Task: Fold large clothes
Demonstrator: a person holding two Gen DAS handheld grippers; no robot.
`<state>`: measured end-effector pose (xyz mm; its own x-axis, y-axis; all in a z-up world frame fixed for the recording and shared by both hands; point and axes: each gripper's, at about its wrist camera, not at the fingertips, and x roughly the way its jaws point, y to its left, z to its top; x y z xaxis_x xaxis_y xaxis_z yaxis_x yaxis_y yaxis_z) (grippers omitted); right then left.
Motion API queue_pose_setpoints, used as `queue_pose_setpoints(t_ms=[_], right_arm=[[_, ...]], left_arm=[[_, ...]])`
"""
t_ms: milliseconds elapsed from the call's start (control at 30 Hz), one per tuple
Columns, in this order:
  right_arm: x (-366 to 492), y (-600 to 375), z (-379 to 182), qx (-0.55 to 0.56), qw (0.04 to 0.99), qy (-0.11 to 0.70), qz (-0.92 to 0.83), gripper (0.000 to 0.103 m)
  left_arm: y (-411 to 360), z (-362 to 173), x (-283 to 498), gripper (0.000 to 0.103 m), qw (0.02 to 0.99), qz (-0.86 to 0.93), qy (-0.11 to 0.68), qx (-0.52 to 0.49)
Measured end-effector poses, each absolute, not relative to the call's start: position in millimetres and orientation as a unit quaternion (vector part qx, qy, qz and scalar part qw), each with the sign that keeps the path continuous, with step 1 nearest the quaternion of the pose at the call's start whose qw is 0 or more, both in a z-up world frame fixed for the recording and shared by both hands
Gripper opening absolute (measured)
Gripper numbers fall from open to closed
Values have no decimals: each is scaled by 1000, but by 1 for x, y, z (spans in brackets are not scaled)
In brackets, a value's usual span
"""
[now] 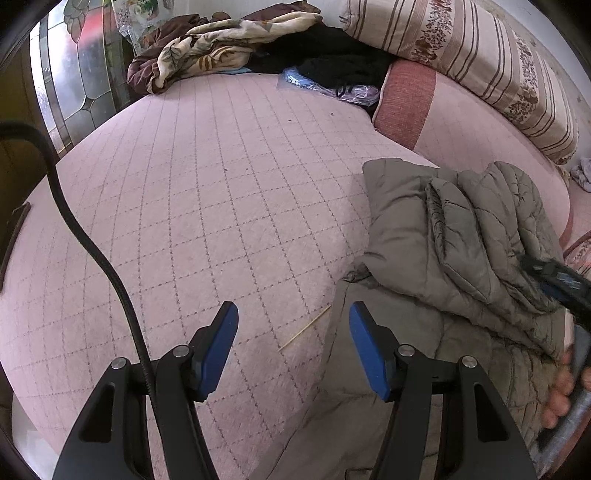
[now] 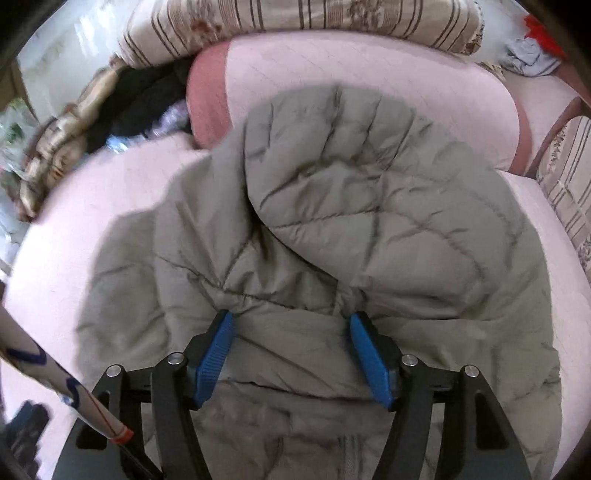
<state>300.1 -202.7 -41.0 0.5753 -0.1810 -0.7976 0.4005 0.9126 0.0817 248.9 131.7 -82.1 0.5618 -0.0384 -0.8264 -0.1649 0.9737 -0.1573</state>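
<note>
crowding the pink bed [image 1: 221, 184] — pillows [image 1: 480, 62], blanket heap [image 1: 207, 48]; grey jacket [image 2: 332, 221] between parted right fingers [image 2: 218, 347], left fingers [image 1: 218, 347] apart

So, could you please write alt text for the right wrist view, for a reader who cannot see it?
The right tool, its blue-padded jaws open, presses into a grey quilted puffer jacket that lies crumpled and partly folded on a pink bedspread. Behind the jacket lie a pink bolster and a striped floral pillow; the image is slightly motion-blurred.

Pink mattress [image 1: 207, 206] open left; jacket [image 1: 461, 236] right, clutter pile [image 1: 229, 48] far edge
</note>
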Motion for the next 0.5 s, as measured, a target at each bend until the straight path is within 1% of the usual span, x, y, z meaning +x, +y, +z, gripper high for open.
queue_pose_setpoints(t_ms=[100, 167, 200, 233, 300, 367, 500], right_arm=[[272, -220, -31, 143, 882, 412, -180, 71], [261, -236, -42, 149, 871, 423, -202, 73], [260, -247, -55, 152, 858, 441, -214, 73], [260, -257, -69, 165, 844, 464, -214, 75], [250, -273, -78, 211, 837, 464, -199, 77], [234, -279, -68, 245, 838, 448, -194, 78], [193, -281, -42, 234, 848, 442, -175, 78]], left_arm=[[129, -83, 247, 61, 876, 34, 468, -108], [127, -85, 247, 61, 875, 31, 471, -104], [126, -86, 247, 61, 875, 32, 473, -101], [124, -87, 247, 61, 875, 32, 474, -96], [123, -90, 246, 61, 874, 33, 478, -86], [124, -90, 244, 61, 874, 33, 478, -85], [130, -86, 238, 61, 875, 27, 477, -86]])
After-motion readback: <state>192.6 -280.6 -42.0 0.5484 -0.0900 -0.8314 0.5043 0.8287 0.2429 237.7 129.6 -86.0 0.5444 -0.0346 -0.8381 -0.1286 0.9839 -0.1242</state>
